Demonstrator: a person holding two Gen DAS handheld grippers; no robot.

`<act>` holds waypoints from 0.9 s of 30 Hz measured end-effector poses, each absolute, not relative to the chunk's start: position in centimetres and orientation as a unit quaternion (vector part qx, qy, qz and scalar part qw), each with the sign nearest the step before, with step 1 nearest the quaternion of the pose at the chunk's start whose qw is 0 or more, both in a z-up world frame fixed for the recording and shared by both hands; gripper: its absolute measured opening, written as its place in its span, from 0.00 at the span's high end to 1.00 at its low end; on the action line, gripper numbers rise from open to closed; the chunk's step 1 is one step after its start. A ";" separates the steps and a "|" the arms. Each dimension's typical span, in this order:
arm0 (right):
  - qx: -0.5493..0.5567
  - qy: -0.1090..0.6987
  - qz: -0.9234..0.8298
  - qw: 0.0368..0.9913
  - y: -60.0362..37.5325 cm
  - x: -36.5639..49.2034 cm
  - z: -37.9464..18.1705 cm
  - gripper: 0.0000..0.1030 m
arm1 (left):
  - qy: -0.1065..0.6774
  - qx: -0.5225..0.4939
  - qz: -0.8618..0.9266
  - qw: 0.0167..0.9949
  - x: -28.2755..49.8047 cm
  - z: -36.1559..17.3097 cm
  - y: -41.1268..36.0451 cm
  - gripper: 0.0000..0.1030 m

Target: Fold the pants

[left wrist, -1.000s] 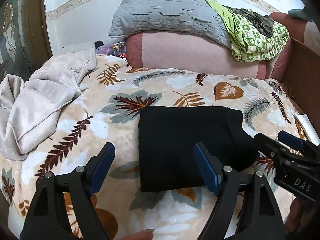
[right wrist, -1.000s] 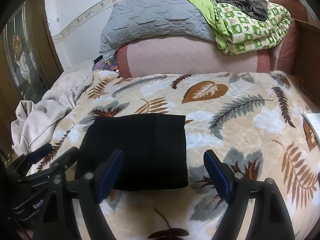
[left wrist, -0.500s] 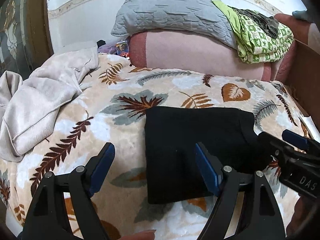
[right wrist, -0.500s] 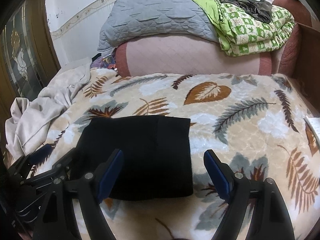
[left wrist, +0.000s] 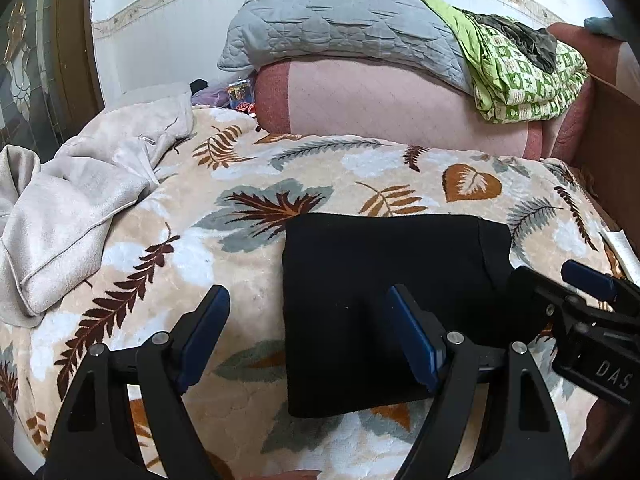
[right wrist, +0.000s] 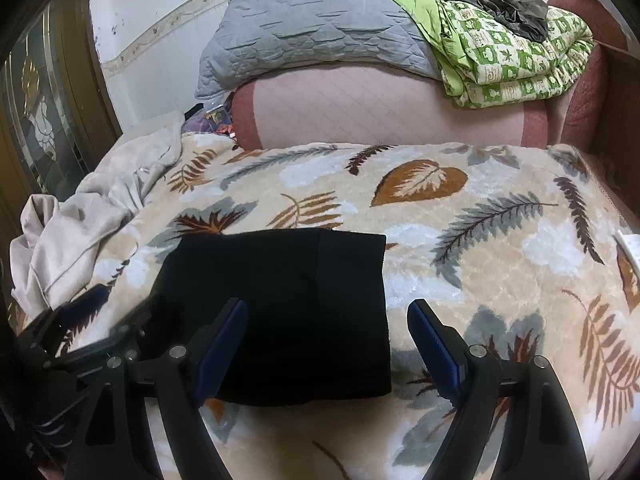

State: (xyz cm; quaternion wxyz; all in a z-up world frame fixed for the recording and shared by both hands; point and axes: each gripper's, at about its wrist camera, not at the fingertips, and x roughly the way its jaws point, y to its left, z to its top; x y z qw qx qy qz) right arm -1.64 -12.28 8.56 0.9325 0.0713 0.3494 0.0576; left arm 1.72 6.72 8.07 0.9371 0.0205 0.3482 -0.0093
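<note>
Folded black pants [left wrist: 384, 300] between both grippers' fingers [right wrist: 224, 332]

The pants [left wrist: 384, 304] are matt black cloth, dense and light-absorbing, with a faint seam line. They lie on a bed blanket [left wrist: 248, 184] of plush, fuzzy pile printed with leaves. The beige garment [left wrist: 80, 200] is soft cloth with a slight sheen. The grey quilt [left wrist: 340, 20] is stitched, puckered fabric. The left gripper [left wrist: 308, 320] and right gripper [right wrist: 328, 332] are matt black plastic with blue pads and bright metal screws.
</note>
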 end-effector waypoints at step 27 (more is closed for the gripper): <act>0.070 0.353 0.070 0.930 -11.7 -1.5 8.2 0.19 | 0.351 0.017 -0.008 0.936 1.7 7.7 6.7 0.21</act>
